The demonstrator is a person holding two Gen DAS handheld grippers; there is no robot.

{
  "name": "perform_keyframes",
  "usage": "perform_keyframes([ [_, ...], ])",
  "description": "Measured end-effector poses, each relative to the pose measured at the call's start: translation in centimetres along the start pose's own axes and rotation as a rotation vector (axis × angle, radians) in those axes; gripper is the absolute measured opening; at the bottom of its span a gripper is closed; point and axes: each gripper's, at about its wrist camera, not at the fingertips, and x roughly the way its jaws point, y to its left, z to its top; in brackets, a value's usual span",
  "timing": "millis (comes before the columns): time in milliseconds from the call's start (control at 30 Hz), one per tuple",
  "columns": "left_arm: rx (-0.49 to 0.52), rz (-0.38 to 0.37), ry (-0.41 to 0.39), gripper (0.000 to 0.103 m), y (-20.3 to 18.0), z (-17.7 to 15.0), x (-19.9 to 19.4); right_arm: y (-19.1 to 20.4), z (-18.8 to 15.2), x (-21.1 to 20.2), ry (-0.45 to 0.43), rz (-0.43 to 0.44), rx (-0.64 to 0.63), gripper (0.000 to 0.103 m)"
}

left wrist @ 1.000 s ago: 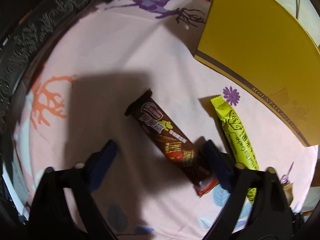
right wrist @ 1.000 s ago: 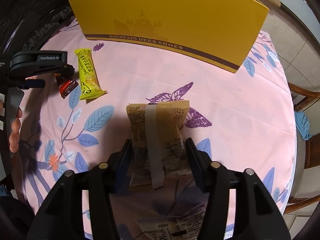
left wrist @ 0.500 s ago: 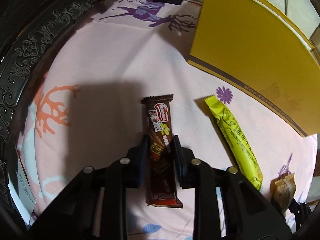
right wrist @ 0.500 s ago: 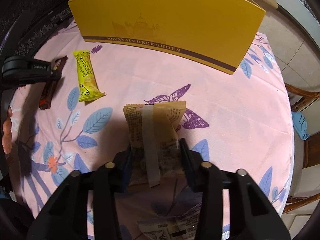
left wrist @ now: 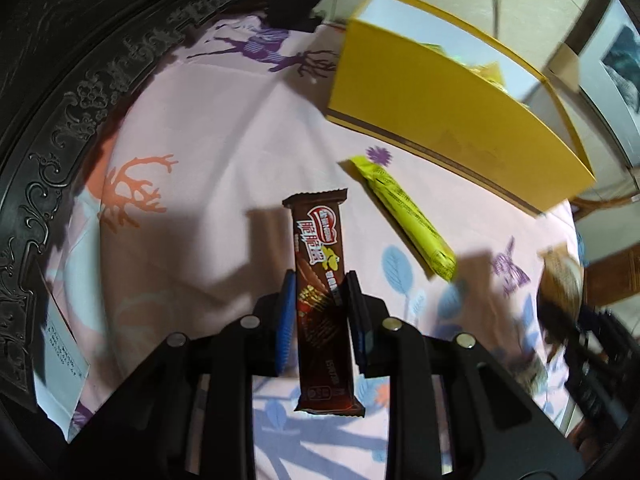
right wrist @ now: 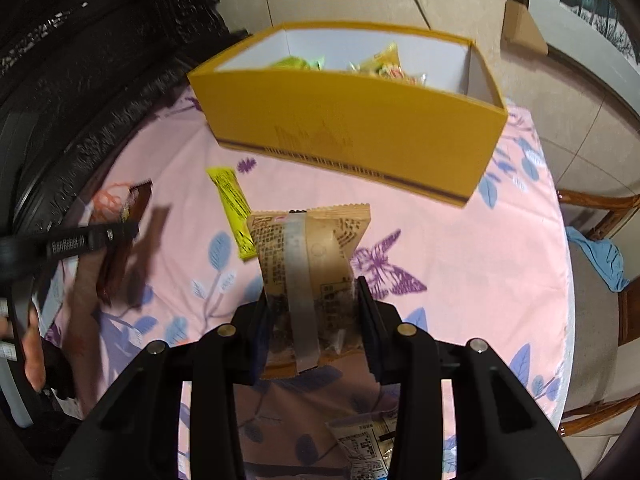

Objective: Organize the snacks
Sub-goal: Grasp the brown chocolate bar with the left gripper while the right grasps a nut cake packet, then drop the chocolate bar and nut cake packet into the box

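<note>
Chocolate bar (left wrist: 320, 280) clamped in left claw (left wrist: 318, 288); tan packet (right wrist: 308, 276) in right claw (right wrist: 312, 292).

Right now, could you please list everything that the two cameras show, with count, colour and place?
chocolate wafer bar: 1, dark brown, gripped in the left tongs, above the cloth
tan snack packet: 1, beige with a clear strip, gripped in the right tongs
yellow snack bar: 1, yellow, flat on the cloth in front of the box
shoe box: 1, yellow outside and white inside, open, at the far side of the table
snacks in the box: several, green and yellow; exact count unclear
tablecloth: 1, pink with leaf, butterfly and deer prints
left tongs: 1, black with blue pads
right tongs: 1, black
</note>
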Motion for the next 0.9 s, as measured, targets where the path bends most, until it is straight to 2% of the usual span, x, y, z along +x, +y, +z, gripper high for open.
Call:
perform_keyframes([
  [133,0.027,-0.028,-0.016,0.024,-1.3,0.3,-1.0,0.4,0.8,-1.0,-0.034,0.006,-0.003,0.039],
  [267,0.033,-0.061,-0.056,0.024,-2.7,2.8,-2.0,0.0,3.3,-2.1,-0.092,-0.003,-0.008,0.039],
  [400,0.054,-0.093,-0.135,0.024,-5.5,8.0,-3.3,-1.3,8.5,-2.9,-0.164,-0.027,0.023,0.039],
  [600,0.102,-0.107,-0.243,0.024,-10.7,18.1,-5.2,-3.5,17.2,-4.6,-0.276,-0.071,0.080,0.039],
  [733,0.132,-0.100,-0.299,0.024,-12.5,22.1,-6.7,-3.7,20.6,-6.2,-0.336,-0.093,0.064,0.039],
  [800,0.148,-0.101,-0.270,0.025,-13.1,23.4,-6.5,-3.7,21.4,-6.5,-0.348,-0.097,0.061,0.039],
  [833,0.161,-0.101,-0.236,0.032,-13.4,23.8,-6.0,-3.8,21.8,-6.5,-0.350,-0.104,0.060,0.040],
  [867,0.169,-0.091,-0.210,0.046,-13.6,24.1,-5.4,-3.9,22.1,-6.3,-0.344,-0.117,0.058,0.042],
  [900,0.173,-0.066,-0.203,0.092,-13.7,24.2,-5.1,-3.9,22.3,-6.1,-0.335,-0.132,0.054,0.046],
])
